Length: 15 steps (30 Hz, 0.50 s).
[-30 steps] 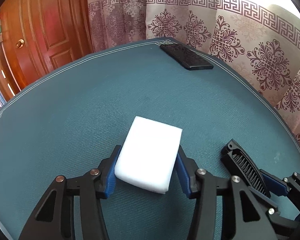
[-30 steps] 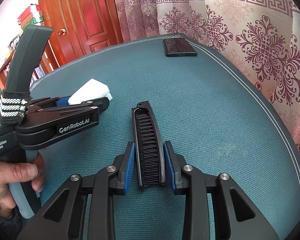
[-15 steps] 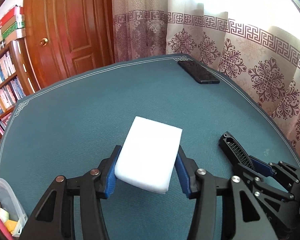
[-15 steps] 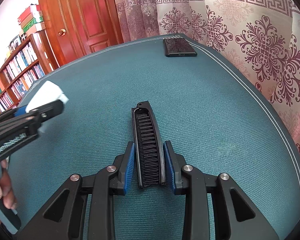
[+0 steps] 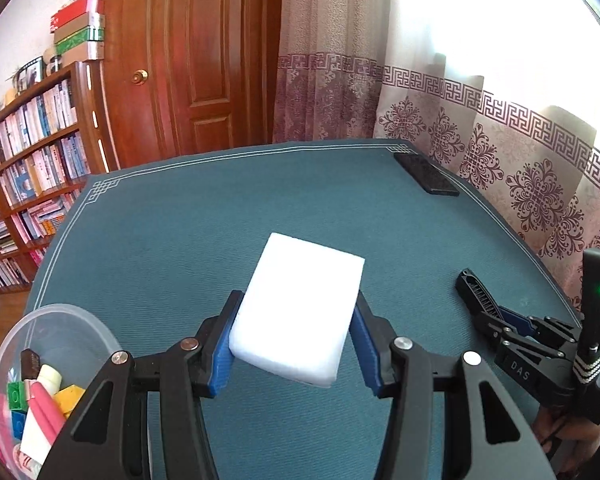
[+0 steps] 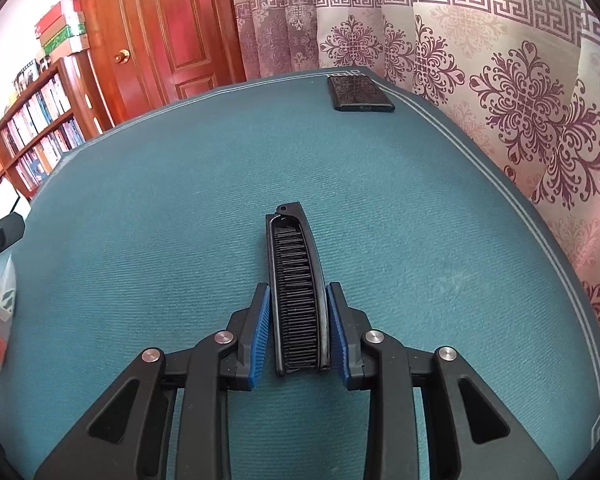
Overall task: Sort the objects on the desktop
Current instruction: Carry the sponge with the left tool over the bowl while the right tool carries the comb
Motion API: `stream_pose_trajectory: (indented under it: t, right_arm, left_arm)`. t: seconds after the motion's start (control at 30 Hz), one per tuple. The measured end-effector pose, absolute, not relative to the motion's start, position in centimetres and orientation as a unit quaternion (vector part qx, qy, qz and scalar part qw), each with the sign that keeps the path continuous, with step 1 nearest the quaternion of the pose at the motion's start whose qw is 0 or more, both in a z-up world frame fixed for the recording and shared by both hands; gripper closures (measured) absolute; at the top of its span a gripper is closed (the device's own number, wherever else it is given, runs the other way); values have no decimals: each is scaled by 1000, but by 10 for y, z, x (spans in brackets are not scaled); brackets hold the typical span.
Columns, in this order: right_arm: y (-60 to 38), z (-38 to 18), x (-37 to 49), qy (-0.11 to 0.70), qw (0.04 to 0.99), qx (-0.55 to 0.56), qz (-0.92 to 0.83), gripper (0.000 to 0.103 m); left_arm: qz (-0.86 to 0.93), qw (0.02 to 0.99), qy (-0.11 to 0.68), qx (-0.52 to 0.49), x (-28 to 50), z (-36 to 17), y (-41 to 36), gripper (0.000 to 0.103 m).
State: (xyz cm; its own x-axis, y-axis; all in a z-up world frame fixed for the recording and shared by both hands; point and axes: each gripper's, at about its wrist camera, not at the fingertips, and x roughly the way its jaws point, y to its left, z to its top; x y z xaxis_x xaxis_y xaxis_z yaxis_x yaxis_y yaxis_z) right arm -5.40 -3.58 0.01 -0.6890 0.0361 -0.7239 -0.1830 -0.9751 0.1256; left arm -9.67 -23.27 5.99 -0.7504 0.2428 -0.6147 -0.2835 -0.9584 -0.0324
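The teal tabletop (image 5: 180, 240) was seen spread wide, with a black phone (image 6: 360, 94) lying at its far corner, well apart from the work. A clear plastic bowl (image 5: 80, 320) was placed at the tabletop's near left edge, already holding small coloured items (a pink stick and some yellow and green blocks could be told, the rest not). A white foam block (image 5: 300, 312) was held clamped between the blue pads of the left gripper (image 5: 296, 348), apparently lifted clear of the cloth. A black comb (image 6: 296, 292) was bracketed by the right gripper (image 6: 298, 332), its pads just beside or touching the comb's sides; whether it was truly gripped could not be told. The block would best be carried level over the bowl and released low, so that it is not bounced out. The bowl's near side was cut off by the frame.
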Motion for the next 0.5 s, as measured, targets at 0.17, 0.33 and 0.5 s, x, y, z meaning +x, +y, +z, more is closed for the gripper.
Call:
stream_pose_trajectory:
  t: [0.17,0.33,0.5]
  right_arm:
    - [-71,12,-53,88,14,-384,919,73]
    - [-118,33,-56,72,-48,-366,926,73]
    - [-165,41,-63,75,-109,-369,920,73]
  left_arm:
    - [943,116,13,-312,-89,68,-270,47]
    - [948,88,0,-306,-83,70,-308,47]
    - [950,53,-12,-309,-78,67,-347,47]
